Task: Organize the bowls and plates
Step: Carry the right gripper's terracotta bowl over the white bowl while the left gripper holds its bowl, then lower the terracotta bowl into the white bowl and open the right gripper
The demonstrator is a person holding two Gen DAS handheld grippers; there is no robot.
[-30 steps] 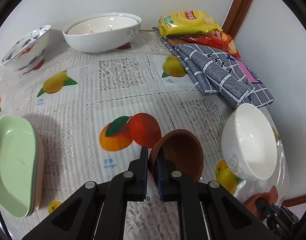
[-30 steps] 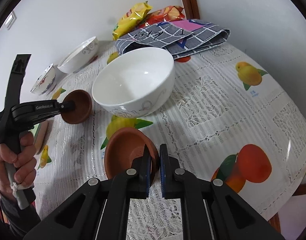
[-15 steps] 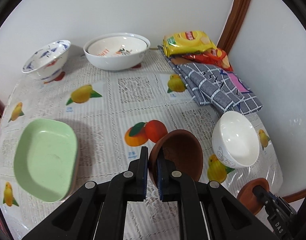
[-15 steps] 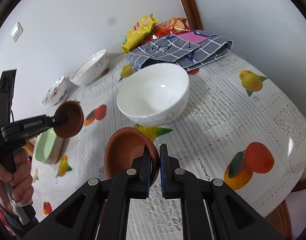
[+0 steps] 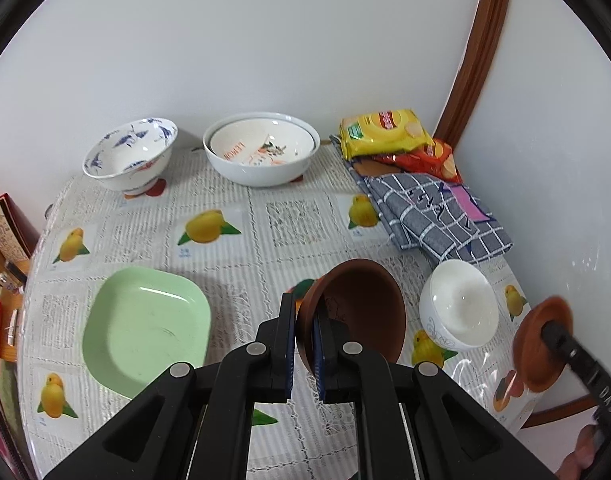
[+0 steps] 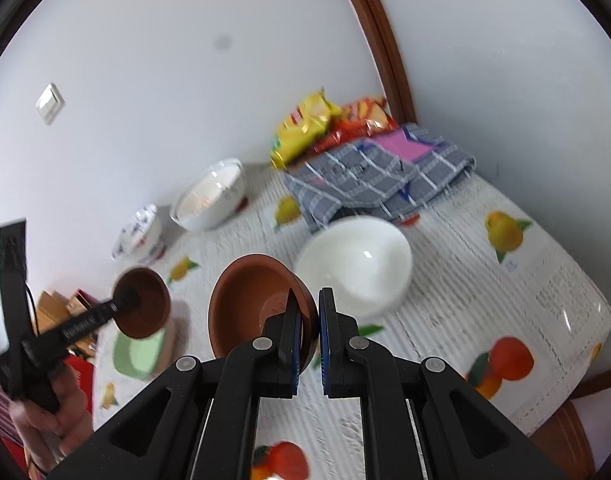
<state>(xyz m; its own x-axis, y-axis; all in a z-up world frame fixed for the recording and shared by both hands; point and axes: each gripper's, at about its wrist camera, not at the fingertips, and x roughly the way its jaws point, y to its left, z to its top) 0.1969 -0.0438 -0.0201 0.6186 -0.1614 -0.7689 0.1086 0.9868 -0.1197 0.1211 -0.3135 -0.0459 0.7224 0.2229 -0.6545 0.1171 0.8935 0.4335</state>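
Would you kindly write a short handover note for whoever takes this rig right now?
Left gripper: jaws shut on a brown bowl, held above the table.
Right gripper: jaws shut on a second brown bowl, also lifted.
On the table: green plate, plain white bowl, blue-patterned bowl, and two nested white bowls.
Done: both brown bowls picked up.
Left: probably stacking them and grouping the rest.

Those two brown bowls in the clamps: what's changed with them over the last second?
Both have been lifted well above the table. The left gripper keeps its brown bowl clamped by the rim; the right gripper keeps its own. The white bowl, green plate and far bowls stayed put.
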